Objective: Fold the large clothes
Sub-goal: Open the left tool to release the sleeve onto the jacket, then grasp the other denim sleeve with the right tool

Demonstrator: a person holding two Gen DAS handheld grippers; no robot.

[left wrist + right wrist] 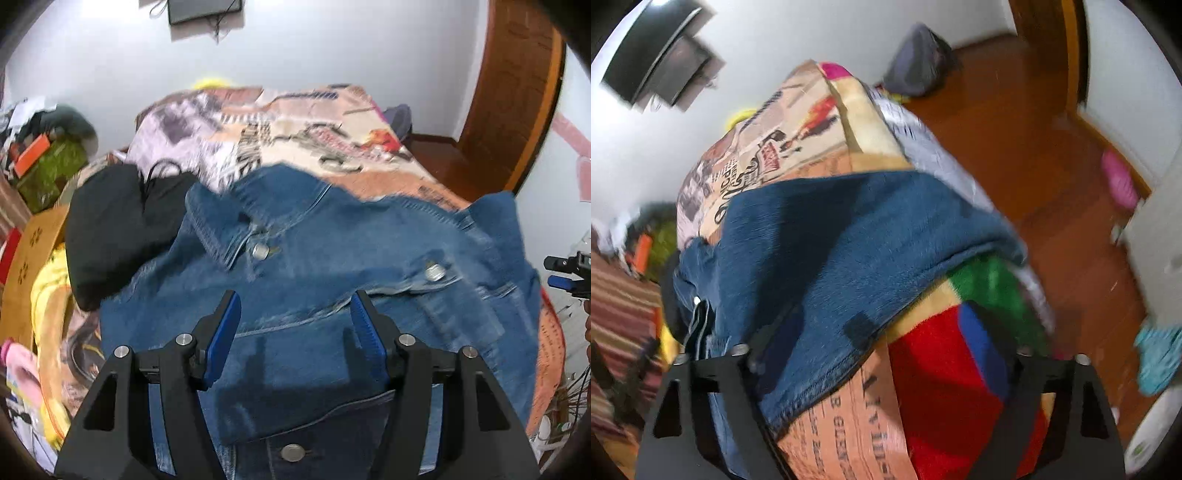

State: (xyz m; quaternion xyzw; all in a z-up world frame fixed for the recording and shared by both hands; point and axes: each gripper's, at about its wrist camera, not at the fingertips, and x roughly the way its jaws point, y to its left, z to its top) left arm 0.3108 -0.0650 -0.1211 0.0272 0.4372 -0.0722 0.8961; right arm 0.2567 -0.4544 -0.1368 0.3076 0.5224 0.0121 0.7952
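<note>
A blue denim jacket (332, 280) lies front-up on the bed, collar toward the far side, metal buttons showing. My left gripper (293, 325) hovers open over its chest, blue pads wide apart and empty. The right gripper shows at the right edge of the left wrist view (561, 273), beside the jacket's right side. In the right wrist view the jacket's sleeve side (849, 258) drapes over the bed edge; my right gripper (882, 332) is blurred, its fingers spread wide with denim and blanket between them, not pinched.
The bed carries a printed orange and cream blanket (295, 122). A black garment (118, 229) lies left of the jacket. Clutter and yellow cloth (48, 306) sit at the left. Wooden floor (1034, 166) and a door frame lie to the right.
</note>
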